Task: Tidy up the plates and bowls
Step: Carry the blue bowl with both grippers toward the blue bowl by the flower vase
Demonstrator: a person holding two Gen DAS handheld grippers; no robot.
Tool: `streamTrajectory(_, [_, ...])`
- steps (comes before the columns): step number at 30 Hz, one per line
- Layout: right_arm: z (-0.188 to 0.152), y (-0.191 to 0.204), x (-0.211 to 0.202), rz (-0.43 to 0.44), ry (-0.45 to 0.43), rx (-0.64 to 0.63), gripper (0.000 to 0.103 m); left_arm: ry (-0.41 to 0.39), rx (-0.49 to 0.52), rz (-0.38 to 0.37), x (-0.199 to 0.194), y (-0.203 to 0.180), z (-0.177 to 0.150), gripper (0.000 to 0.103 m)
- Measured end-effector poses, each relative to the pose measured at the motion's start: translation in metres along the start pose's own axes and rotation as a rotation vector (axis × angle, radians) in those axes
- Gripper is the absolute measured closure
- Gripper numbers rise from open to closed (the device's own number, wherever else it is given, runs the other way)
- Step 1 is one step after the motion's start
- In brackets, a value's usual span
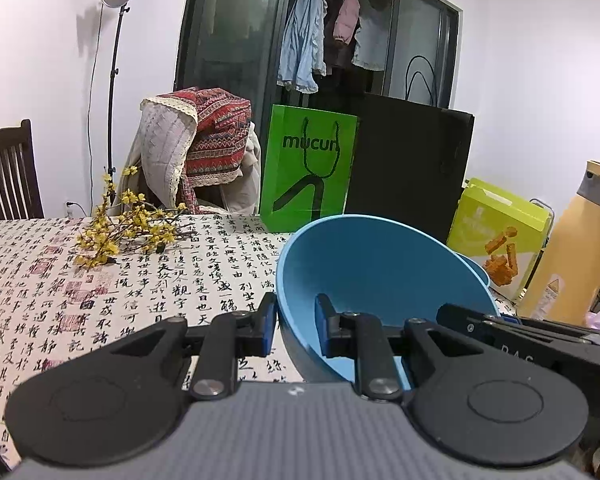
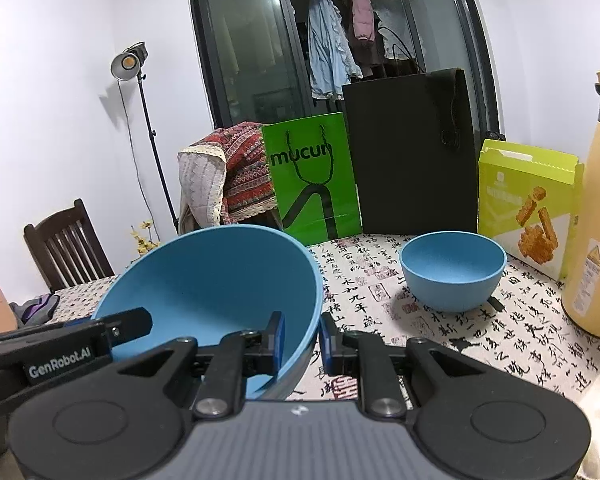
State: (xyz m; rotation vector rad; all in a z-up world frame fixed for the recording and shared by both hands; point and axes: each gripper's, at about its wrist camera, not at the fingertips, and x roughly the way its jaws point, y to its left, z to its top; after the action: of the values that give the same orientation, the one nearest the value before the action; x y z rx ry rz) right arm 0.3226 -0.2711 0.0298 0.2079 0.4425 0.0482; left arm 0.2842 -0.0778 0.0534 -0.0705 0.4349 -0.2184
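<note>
Behind small bowl (image 2: 453, 276): black bag (image 2: 412, 152), snack box (image 2: 528, 208).

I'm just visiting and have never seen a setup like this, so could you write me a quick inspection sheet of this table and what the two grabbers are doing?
Surface: table under a calligraphy-print tablecloth.
Job's things: large blue bowl, tilted, gripped at opposite sides of its rim; small blue bowl standing upright on the cloth, apart from it.
Clutter: yellow flower sprigs, green paper bag, black paper bag, snack box, yellow jug.
Grippers: left gripper and right gripper each shut on the large bowl's rim.
Cables: lamp cord down the wall.
Surroundings: studio lamp, chairs, hanging clothes behind glass doors.
</note>
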Motion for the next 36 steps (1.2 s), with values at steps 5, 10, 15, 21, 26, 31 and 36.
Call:
streamTrajectory(5, [-0.006, 0.003, -0.009, 0.009, -0.001, -0.001, 0.086, 0.002, 0.002, 0.016, -0.013, 0.001, -0.009, 0.082])
streamTrajectory(10, [-0.013, 0.006, -0.019, 0.015, -0.014, 0.005, 0.087, -0.010, 0.006, 0.022, -0.025, 0.001, -0.013, 0.082])
streamTrajectory(15, [-0.018, 0.006, -0.024, 0.024, -0.012, 0.023, 0.087, -0.017, -0.002, 0.022, -0.033, 0.003, -0.016, 0.082])
streamTrajectory(21, [-0.025, 0.008, -0.031, 0.017, -0.016, 0.024, 0.087, -0.020, 0.002, 0.029, -0.038, 0.002, -0.020, 0.082])
streamTrajectory(26, [-0.031, 0.011, -0.034, 0.018, -0.007, 0.035, 0.087, -0.021, -0.014, 0.031, -0.041, 0.005, -0.023, 0.082])
streamTrajectory(31, [-0.034, 0.012, -0.036, 0.021, -0.006, 0.040, 0.087, -0.028, -0.023, 0.029, -0.046, 0.008, -0.025, 0.082])
streamTrajectory(36, [-0.037, 0.016, -0.041, 0.029, -0.014, 0.044, 0.087, -0.032, -0.031, 0.036, -0.051, 0.012, -0.028, 0.082])
